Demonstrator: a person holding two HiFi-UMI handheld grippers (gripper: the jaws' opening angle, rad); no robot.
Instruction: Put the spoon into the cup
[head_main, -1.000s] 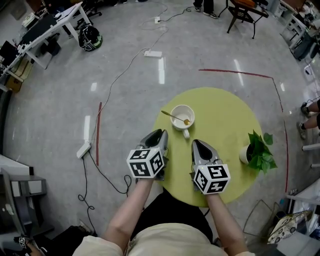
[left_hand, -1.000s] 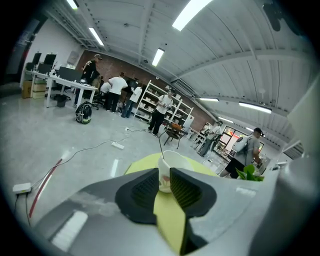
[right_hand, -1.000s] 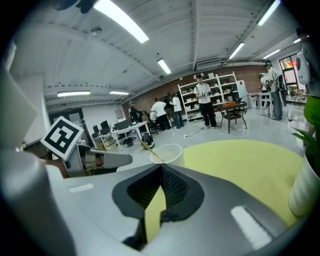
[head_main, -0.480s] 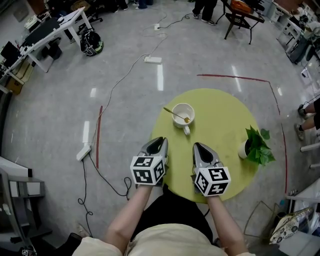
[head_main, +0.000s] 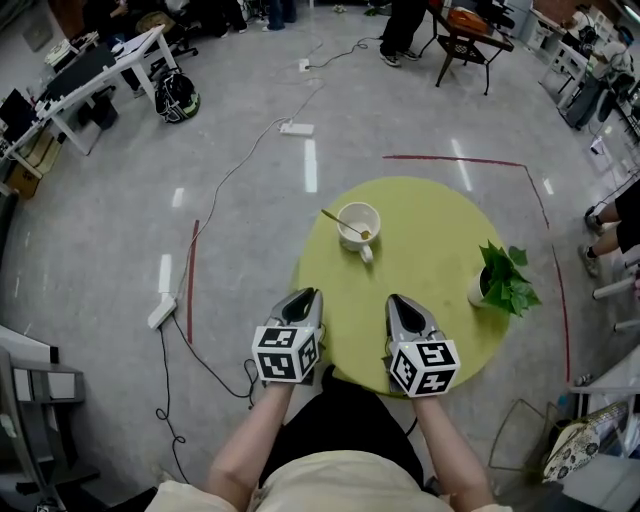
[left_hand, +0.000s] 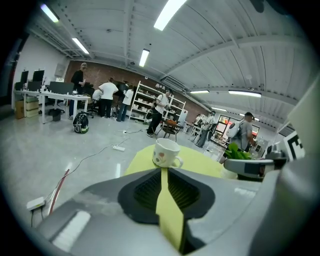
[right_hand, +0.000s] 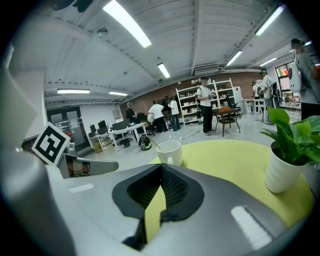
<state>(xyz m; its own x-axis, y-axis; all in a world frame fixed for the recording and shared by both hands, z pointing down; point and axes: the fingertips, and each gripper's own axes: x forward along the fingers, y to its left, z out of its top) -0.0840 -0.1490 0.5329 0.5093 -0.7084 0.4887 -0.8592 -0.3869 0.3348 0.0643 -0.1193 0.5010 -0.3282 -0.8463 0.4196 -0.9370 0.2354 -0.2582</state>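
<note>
A white cup (head_main: 359, 220) stands on the round yellow-green table (head_main: 440, 240), its handle turned toward me. A gold spoon (head_main: 340, 226) rests inside it, the handle sticking out over the rim to the far left. My left gripper (head_main: 305, 296) hovers at the table's near left edge and my right gripper (head_main: 401, 300) at the near middle, both well short of the cup. Both are shut with nothing in them. The left gripper view has the cup (left_hand: 166, 152) straight ahead of the jaw tips (left_hand: 162, 170). From the right gripper view, the cup (right_hand: 169, 151) lies beyond the tips (right_hand: 161, 167).
A potted green plant (head_main: 498, 280) stands on the table's right side, also visible as the plant (right_hand: 290, 145) close on the right. Cables and a power strip (head_main: 296, 128) lie on the grey floor. Desks, chairs and people are farther off.
Both grippers have drawn back a little from the cup toward the table's near edge. The cup and spoon have not moved.
</note>
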